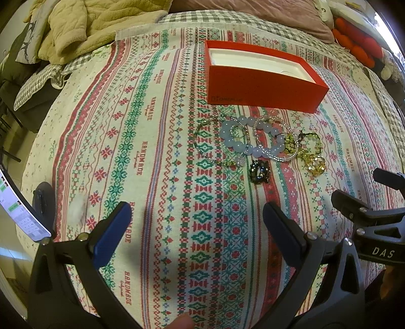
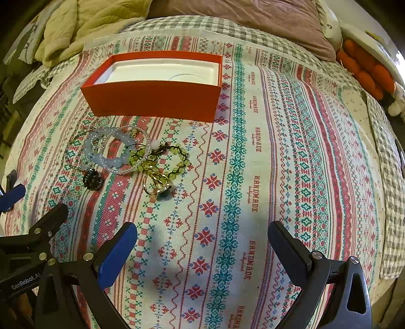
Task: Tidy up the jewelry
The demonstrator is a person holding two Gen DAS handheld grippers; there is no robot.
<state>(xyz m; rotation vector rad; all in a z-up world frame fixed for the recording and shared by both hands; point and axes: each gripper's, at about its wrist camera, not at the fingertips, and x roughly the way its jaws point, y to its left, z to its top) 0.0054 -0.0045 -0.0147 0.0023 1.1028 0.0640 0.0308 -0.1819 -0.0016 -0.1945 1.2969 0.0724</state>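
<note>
An open red box with a white insert sits on the patterned cloth. In front of it lies a tangle of jewelry: a pale blue bead bracelet, a thin wire bangle, a clear bead strand, a green bead bracelet, a gold ring and a black brooch. My left gripper hovers open, short of the pile. My right gripper is open too, right of the jewelry, nothing between its fingers.
The patterned cloth covers a bed with a checked sheet. A yellow-green blanket, a mauve pillow and an orange plush item lie at the back. A phone screen shows at left. A fingertip shows at the bottom.
</note>
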